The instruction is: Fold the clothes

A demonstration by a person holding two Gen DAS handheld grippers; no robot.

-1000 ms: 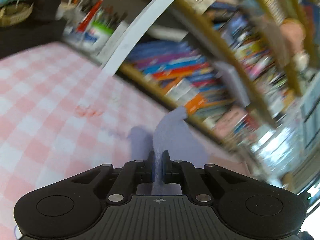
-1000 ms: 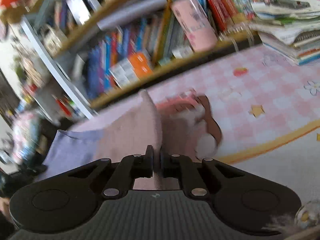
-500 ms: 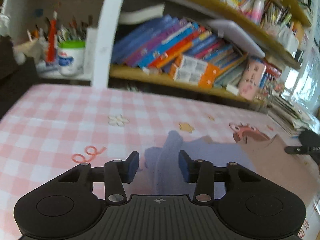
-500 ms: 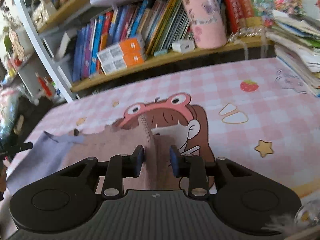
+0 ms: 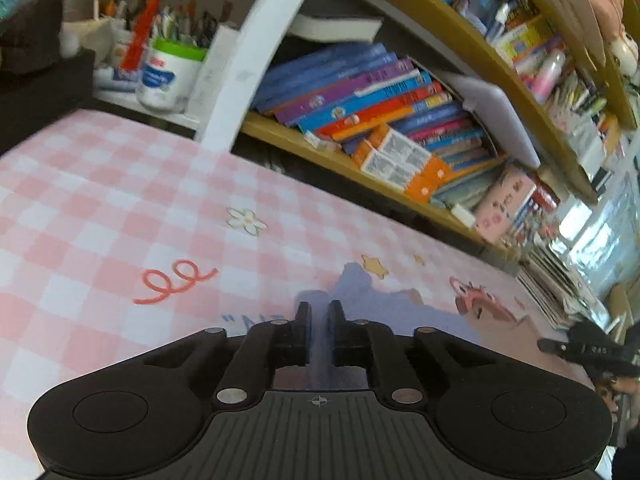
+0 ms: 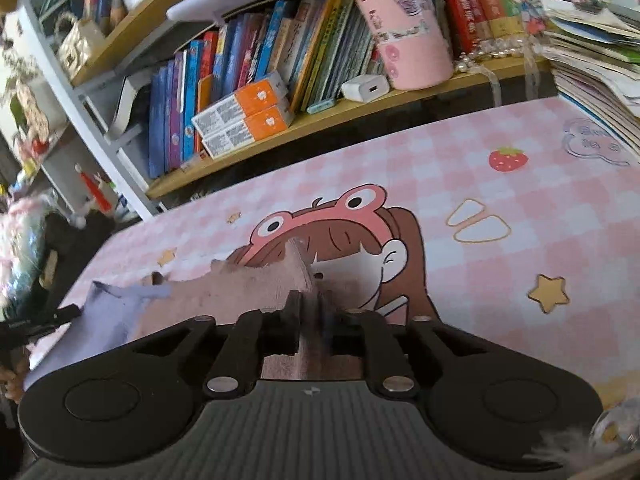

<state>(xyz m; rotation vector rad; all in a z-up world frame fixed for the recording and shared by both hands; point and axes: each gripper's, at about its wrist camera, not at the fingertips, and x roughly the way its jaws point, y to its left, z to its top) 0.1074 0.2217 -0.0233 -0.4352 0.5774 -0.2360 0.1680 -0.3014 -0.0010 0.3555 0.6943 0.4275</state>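
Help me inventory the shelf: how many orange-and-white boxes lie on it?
2. Both lie stacked on the wooden shelf, in front of the upright books: the upper box and the lower box directly beneath it. Others may be hidden behind the books.

The left tool's (image 5: 319, 316) black body hides the near part of the lavender cloth (image 5: 372, 300); whether its pads press the fold between them cannot be told as the jaws close. The right tool (image 6: 308, 300) likewise covers the near end of the mauve cloth (image 6: 248, 292), its jaws opening around a raised ridge. Book spines on the shelf (image 5: 360, 100) are too blurred to read. A dark tool tip (image 5: 580, 346) is cut off at the left wrist view's right edge.
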